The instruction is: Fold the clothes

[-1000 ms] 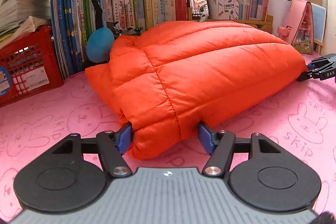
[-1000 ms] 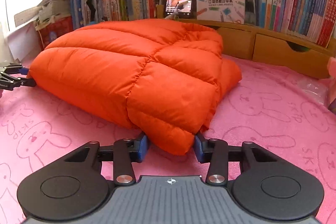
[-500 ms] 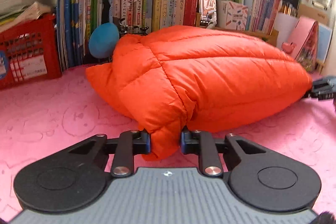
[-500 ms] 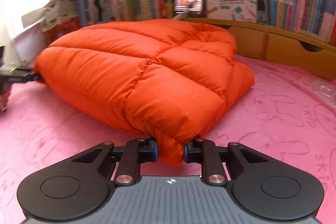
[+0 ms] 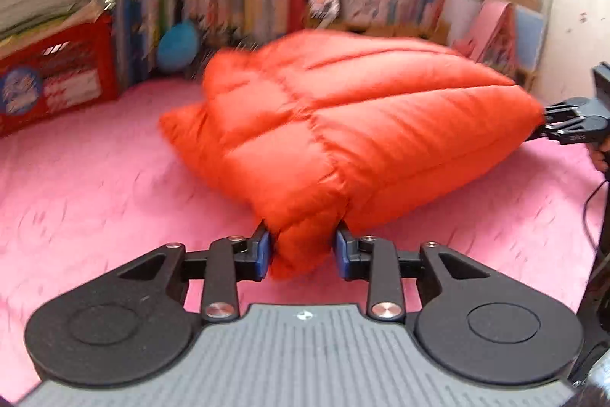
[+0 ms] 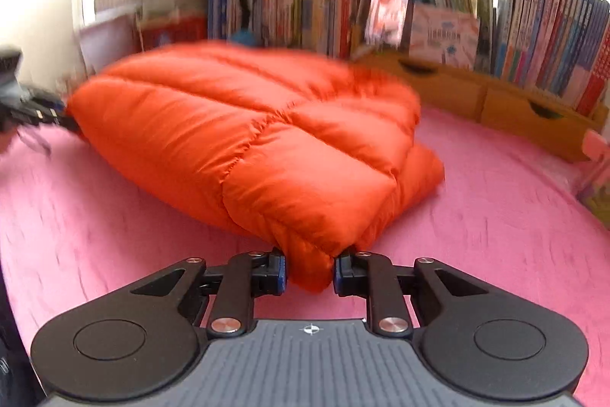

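Both corners now pinched: left gripper (image 5: 303, 251) and right gripper (image 6: 309, 270) clench the orange jacket (image 5: 343, 132), frame centre on the pink mat (image 5: 95, 197). Left jaws eased slightly; we risk slippery padding squirting free mid-drag.

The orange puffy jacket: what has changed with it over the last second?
Both jaws closed on the orange puffy jacket: the left gripper pinches one near corner, though its jaws have just eased wider, and the right gripper the other. The jacket has since been dragged across the pink mat. The bookshelf behind stayed put.
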`<state>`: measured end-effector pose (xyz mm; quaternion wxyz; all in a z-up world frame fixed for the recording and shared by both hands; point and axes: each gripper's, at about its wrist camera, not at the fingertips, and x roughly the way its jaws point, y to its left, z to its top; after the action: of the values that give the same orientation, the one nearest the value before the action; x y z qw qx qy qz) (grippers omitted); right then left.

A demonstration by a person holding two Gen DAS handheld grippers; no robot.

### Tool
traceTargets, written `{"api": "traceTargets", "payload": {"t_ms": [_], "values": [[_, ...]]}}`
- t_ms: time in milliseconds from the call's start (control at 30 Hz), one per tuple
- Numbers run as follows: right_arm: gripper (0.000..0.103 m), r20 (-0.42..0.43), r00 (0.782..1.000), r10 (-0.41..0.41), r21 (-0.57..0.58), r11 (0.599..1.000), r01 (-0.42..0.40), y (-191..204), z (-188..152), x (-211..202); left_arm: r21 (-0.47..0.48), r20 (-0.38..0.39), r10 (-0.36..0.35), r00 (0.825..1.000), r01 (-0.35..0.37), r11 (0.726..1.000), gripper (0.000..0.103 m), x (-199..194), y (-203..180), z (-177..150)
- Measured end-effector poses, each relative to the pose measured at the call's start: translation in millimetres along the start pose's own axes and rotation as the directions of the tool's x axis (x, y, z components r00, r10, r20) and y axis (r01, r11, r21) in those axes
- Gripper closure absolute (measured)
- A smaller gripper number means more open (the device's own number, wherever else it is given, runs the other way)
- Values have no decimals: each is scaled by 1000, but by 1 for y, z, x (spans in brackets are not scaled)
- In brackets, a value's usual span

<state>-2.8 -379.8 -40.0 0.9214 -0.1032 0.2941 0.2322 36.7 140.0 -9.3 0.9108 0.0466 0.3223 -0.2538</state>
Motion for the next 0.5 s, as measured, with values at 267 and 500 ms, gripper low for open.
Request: {"api": "traceTargets", "payload": {"t_ms": [267,500], "values": [[42,83,977,-199,24,980,198,17,-15,-41,-65,90,265,960,-259,964,39,-36,3,11],[0,465,790,-399,-68,874,481,79,24,-34,-16,290,392,873,-405,914,36,-4,-81,78]]}}
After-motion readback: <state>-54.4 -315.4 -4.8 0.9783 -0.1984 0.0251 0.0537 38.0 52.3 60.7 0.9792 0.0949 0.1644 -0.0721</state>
